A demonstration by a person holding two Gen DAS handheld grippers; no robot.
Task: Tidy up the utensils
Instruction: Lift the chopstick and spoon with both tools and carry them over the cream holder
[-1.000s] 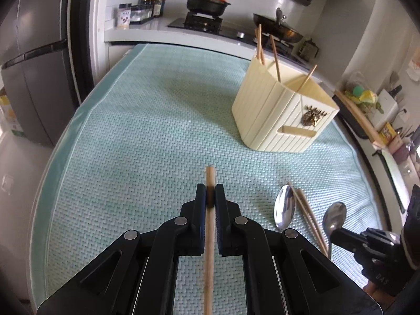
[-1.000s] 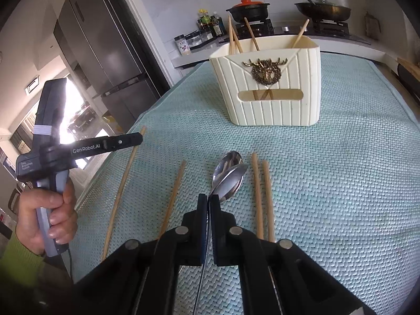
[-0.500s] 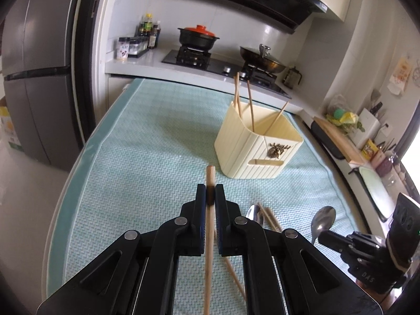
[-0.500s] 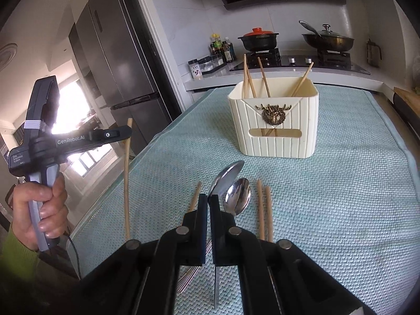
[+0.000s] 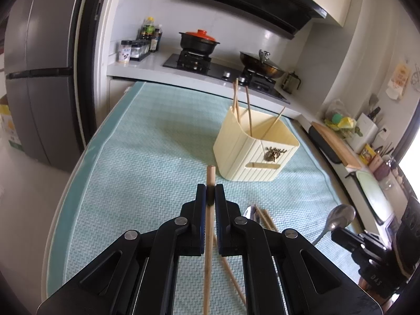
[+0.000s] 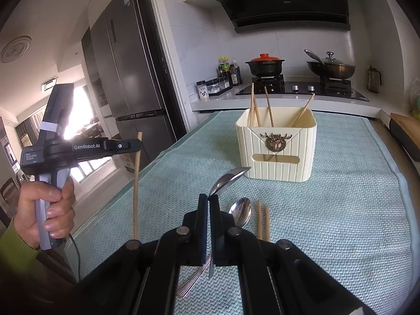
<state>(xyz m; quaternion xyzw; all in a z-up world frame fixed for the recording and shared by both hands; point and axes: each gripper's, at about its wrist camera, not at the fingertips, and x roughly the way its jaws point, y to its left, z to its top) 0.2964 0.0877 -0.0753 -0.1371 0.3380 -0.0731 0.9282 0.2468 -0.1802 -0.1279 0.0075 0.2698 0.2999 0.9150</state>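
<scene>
I have lifted my left hand-held gripper [image 5: 209, 194] well clear of the tabletop [image 5: 147, 157]; the chopstick [image 5: 208, 225] clamped in it, which lay flat a second ago, now hangs upright in the air, off the tabletop's left edge in the right wrist view. My right hand-held gripper [image 6: 209, 204] has risen too, carrying its spoon [image 6: 227, 181] up off the cloth, bowl raised above the second spoon [image 6: 241, 211] left lying there. The utensil holder [image 5: 256, 152] now sits lower in both views.

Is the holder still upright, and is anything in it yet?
Upright holder stands on the mat; four chopsticks lean inside.
</scene>
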